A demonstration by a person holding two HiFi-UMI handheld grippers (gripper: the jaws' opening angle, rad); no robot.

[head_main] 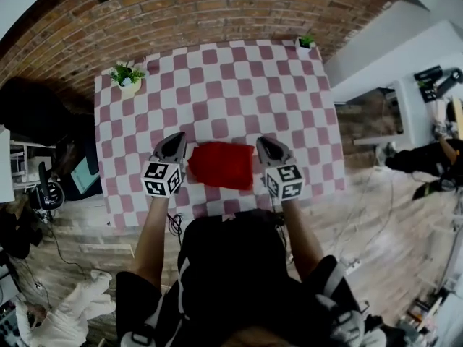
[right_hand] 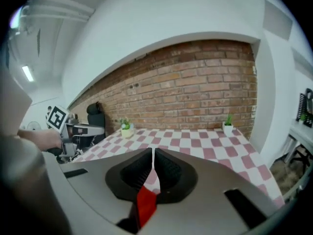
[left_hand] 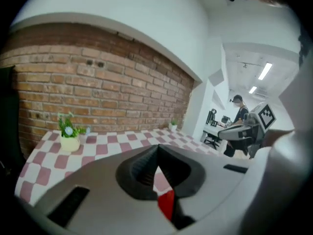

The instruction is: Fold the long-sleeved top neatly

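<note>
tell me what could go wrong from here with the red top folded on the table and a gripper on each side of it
1. The folded red top lies loose on the checkered table. Neither gripper holds it, so the layers might spring open and leave the fold untidy.
2. The left gripper and right gripper, both shut and empty, hang close on either side of it. A careless sideways move could snag an edge and undo the fold.
</note>
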